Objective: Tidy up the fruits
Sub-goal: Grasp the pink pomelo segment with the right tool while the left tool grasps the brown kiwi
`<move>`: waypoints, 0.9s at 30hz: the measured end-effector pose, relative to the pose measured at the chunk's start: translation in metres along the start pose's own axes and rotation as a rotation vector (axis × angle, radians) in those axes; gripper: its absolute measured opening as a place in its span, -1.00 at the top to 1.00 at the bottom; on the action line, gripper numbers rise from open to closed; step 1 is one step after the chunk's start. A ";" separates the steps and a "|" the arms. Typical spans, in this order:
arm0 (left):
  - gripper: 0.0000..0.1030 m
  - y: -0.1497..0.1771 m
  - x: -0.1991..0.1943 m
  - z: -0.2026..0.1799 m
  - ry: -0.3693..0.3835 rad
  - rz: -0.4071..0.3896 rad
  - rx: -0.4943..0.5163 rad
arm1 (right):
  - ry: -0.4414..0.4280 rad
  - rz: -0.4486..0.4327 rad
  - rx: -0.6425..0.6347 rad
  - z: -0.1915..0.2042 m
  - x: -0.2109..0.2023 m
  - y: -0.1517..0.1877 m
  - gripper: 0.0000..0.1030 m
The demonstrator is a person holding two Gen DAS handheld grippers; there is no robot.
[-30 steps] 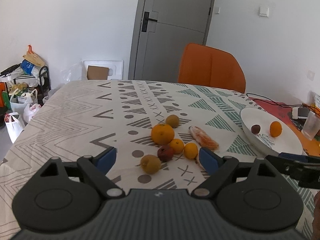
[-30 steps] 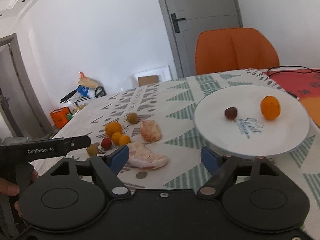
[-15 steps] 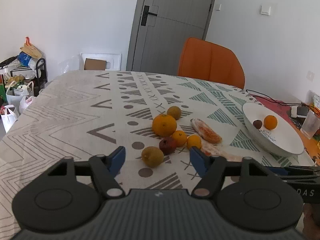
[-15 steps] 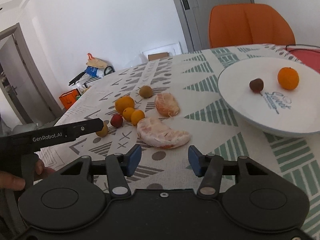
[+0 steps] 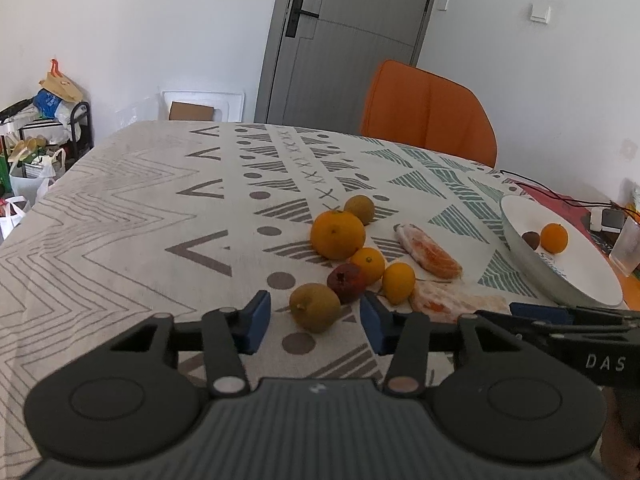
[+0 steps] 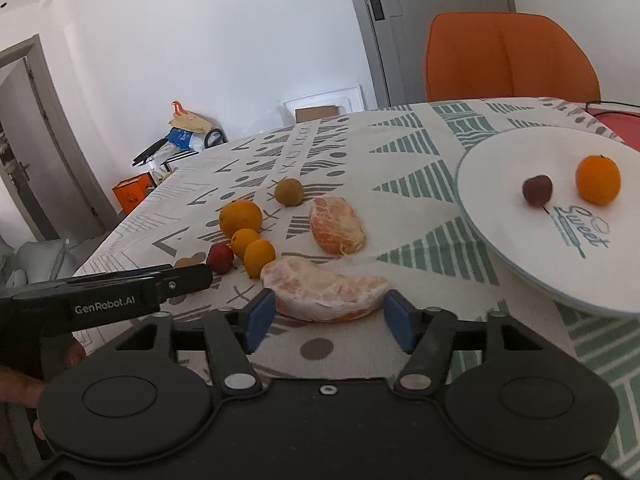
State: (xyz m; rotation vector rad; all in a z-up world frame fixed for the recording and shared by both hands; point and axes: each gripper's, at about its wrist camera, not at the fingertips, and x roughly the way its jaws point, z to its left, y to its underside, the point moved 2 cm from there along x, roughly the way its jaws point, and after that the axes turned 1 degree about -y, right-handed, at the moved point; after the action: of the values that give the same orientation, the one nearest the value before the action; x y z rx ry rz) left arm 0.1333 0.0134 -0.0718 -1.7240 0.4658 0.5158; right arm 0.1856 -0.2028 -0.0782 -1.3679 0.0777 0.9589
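Left gripper stands open at lower centre of its view, blue pads either side of a green-brown fruit that rests on the surface; no contact visible, nothing held. Just behind lie a dark red fruit, two small oranges and a large orange. Right gripper is open, its pads flanking a peeled citrus piece at centre of its view; contact cannot be confirmed. A second peeled piece lies beyond it. The plate, at right of that frame, carries one orange and one small dark fruit, apart from each other.
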 end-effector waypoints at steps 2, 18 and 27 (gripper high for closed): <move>0.39 0.000 0.001 0.001 0.003 -0.002 -0.004 | -0.003 0.005 -0.015 0.004 0.003 -0.001 -0.53; 0.49 -0.002 -0.008 0.020 0.006 -0.013 -0.054 | 0.064 0.023 -0.147 0.036 0.031 -0.006 -0.88; 0.50 -0.002 -0.017 0.022 -0.001 -0.025 -0.053 | 0.084 0.019 -0.206 0.043 0.031 -0.005 -0.62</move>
State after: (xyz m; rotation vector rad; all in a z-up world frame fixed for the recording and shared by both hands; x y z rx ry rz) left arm 0.1186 0.0358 -0.0644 -1.7786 0.4326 0.5146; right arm 0.1881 -0.1502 -0.0804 -1.6002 0.0567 0.9444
